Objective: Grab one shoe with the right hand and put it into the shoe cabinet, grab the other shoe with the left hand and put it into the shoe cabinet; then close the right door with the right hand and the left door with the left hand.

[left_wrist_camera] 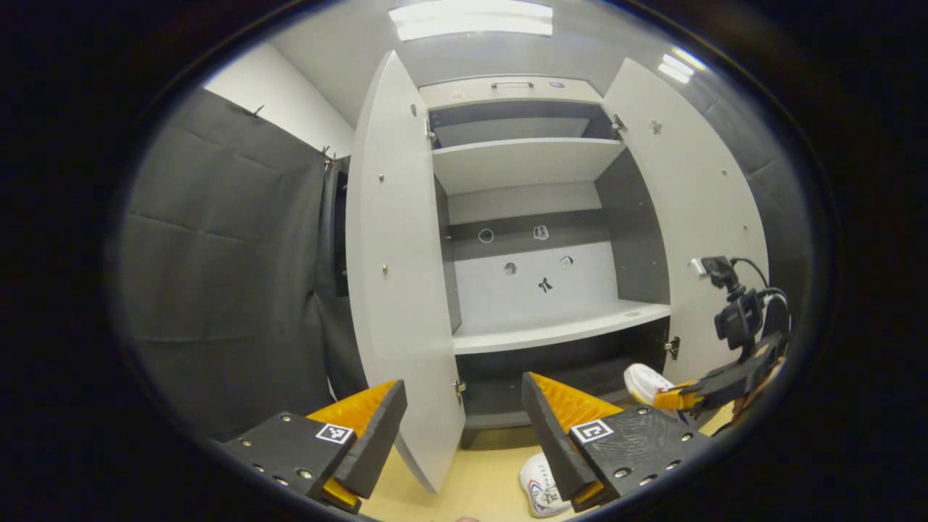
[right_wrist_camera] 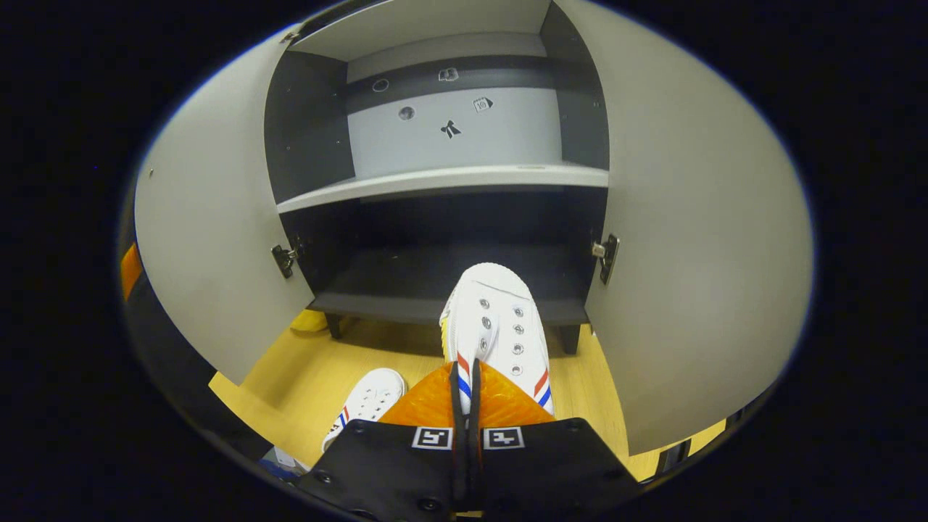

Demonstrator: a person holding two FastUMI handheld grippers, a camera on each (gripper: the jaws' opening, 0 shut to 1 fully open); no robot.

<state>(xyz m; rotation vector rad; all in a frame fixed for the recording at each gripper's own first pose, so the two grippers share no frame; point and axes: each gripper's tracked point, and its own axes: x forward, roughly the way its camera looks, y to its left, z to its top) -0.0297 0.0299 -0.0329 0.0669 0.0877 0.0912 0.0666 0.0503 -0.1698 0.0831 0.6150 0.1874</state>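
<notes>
My right gripper (right_wrist_camera: 465, 378) is shut on the back edge of a white shoe (right_wrist_camera: 493, 319) with red and blue stripes. It holds the shoe toe-forward, just in front of the cabinet's dark bottom shelf (right_wrist_camera: 406, 304). In the left gripper view that same gripper (left_wrist_camera: 674, 399) and its shoe (left_wrist_camera: 644, 380) hang by the lower right of the cabinet. The other white shoe (right_wrist_camera: 370, 397) lies on the wooden floor, and it also peeks out beside my left finger (left_wrist_camera: 540, 487). My left gripper (left_wrist_camera: 464, 428) is open and holds nothing, facing the cabinet from farther back.
The shoe cabinet stands with both doors swung wide: left door (left_wrist_camera: 395, 290) and right door (left_wrist_camera: 696, 210). A pale middle shelf (left_wrist_camera: 558, 330) and an upper shelf (left_wrist_camera: 522, 163) sit above the dark bottom one. Grey cloth wall (left_wrist_camera: 217, 275) is to the left.
</notes>
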